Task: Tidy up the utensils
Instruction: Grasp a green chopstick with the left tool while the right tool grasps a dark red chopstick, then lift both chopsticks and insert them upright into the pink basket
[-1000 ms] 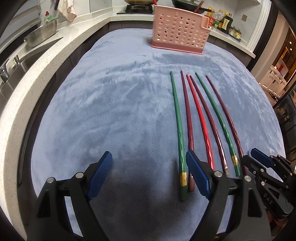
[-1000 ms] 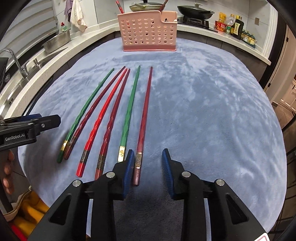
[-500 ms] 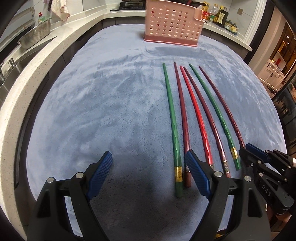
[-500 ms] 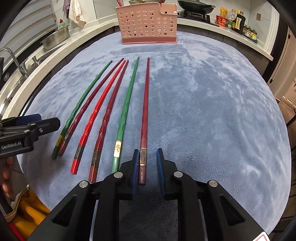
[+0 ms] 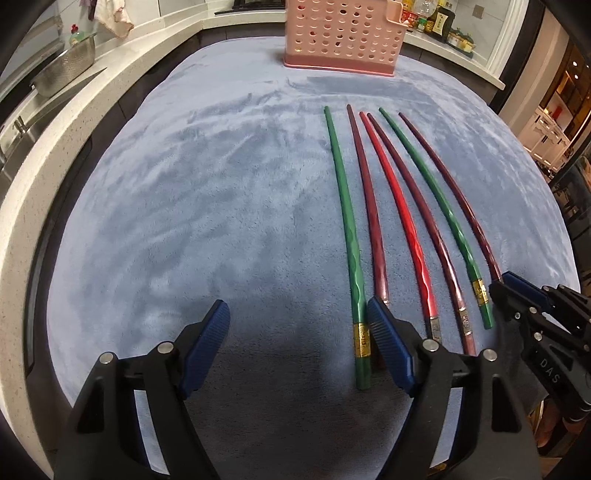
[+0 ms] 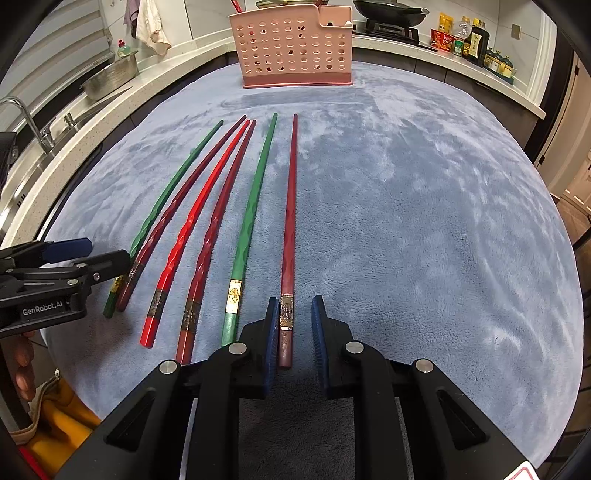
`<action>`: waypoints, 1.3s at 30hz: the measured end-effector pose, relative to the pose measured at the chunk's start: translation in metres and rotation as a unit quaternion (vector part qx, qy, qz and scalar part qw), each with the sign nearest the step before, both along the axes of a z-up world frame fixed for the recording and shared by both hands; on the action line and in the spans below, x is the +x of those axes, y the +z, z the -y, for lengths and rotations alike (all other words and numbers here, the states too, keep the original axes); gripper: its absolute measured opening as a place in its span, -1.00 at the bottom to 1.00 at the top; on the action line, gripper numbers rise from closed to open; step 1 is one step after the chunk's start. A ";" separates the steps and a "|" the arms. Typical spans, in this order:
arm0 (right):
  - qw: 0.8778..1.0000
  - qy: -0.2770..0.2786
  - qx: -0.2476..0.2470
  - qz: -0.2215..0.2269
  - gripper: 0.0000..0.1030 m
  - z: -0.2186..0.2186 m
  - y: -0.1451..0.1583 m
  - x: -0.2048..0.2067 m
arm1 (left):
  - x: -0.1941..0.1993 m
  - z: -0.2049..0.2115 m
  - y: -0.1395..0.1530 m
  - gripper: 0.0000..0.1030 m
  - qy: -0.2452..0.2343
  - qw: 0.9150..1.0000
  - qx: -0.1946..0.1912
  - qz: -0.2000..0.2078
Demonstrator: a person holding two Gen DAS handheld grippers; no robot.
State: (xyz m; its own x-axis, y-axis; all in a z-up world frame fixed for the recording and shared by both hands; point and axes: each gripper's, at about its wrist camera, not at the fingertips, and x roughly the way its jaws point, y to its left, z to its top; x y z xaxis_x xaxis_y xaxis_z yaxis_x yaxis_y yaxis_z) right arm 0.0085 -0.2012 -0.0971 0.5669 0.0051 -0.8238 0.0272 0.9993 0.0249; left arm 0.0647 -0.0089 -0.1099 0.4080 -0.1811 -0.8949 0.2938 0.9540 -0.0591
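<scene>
Six chopsticks lay fanned out on the blue fleece cloth [image 6: 424, 221], thin tips toward the pink perforated utensil basket [image 6: 295, 48], which stood upright at the far end of the cloth. Going from the basket's left to its right in the right wrist view: green chopstick [image 6: 166, 199], dark red chopstick [image 6: 184, 206], bright red chopstick [image 6: 195, 221], maroon chopstick [image 6: 218, 229], second green chopstick [image 6: 251, 206], and rightmost dark red chopstick [image 6: 290, 221].

The right gripper [image 6: 293, 325] sat low at the cloth's near edge, opposite the basket. Its jaws were narrowed but not closed, straddling the butt end of the rightmost dark red chopstick. Left pad looked just beside or touching the stick, right pad showed a gap; contact hard to confirm, fisheye angle poor. The stick was flat on the cloth.

The left gripper [image 5: 297, 347] hovered at the near edge too, jaws spread wide, holding nothing. Its right finger [image 5: 388, 343] overlapped the butt of the dark red chopstick, just beside the green chopstick's gold band.

Past the basket on the counter: a dark wok [image 6: 391, 11] and sauce bottles [image 6: 469, 37]. Left of the basket, a steel colander [image 6: 110, 74] and a faucet [image 6: 29, 122].
</scene>
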 end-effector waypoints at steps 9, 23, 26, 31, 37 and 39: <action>1.000 0.000 0.000 0.000 -0.68 0.000 0.000 0.000 | -0.004 0.005 -0.006 0.37 -0.013 1.000 0.014 0.002; 1.000 0.004 0.002 0.000 -0.86 0.001 0.001 0.000 | -0.010 -0.001 0.002 -0.75 -0.031 0.999 -0.021 0.007; 1.000 0.005 0.003 0.002 -0.86 0.001 0.005 -0.001 | -0.010 0.001 0.005 -0.84 -0.036 0.999 -0.026 0.011; 1.000 -0.002 0.010 0.020 -0.87 0.004 0.023 -0.004 | -0.009 0.000 0.025 -0.83 -0.030 0.998 -0.036 0.034; 0.998 -0.008 0.015 0.064 -0.86 0.012 0.060 -0.002 | 0.001 -0.008 0.061 -0.83 -0.014 0.996 -0.053 0.068; 0.996 -0.011 0.014 0.082 -0.86 0.015 0.074 0.001 | 0.005 -0.012 0.074 -0.83 -0.008 0.995 -0.058 0.080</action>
